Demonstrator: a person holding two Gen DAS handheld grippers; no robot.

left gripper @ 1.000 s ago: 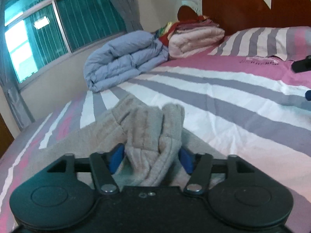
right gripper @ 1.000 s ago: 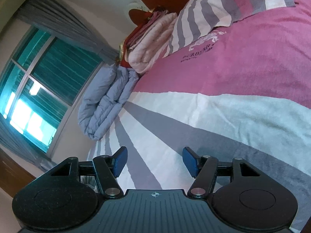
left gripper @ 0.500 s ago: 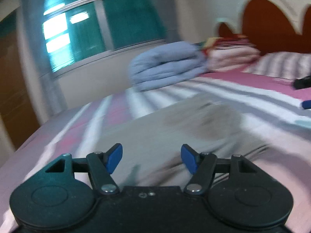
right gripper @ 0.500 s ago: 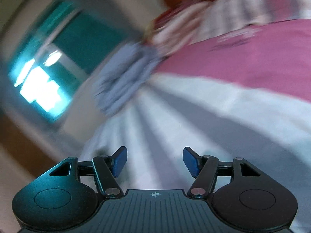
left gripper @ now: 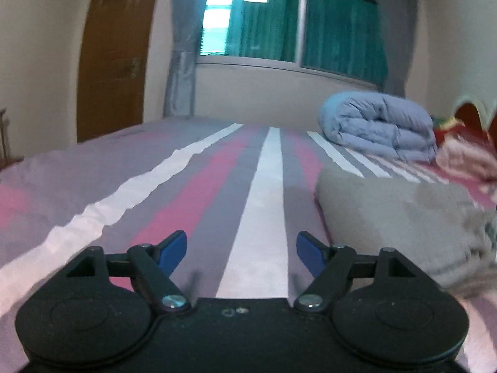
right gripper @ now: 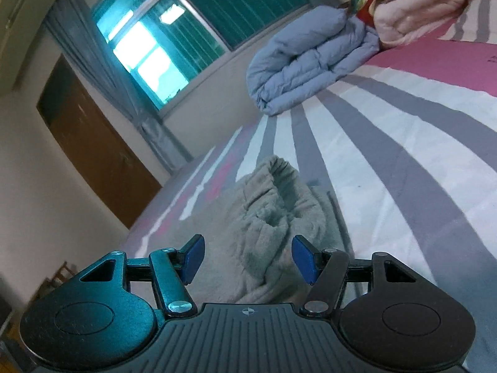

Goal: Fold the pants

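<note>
The room is dim, lit mostly by cool teal daylight from the window (left gripper: 289,21) far ahead of the left claw (left gripper: 241,252), its panes blown out. Straight lines bow toward the corners. The grey pants (left gripper: 403,217) smear with blur right of that claw.

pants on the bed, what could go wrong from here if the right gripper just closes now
The right gripper is open over a bunched ridge of the grey pants, so it may pinch several layers and fold in the crumple. The left gripper is open over bare striped sheet, pants off to its side, so nothing anchors them.
</note>
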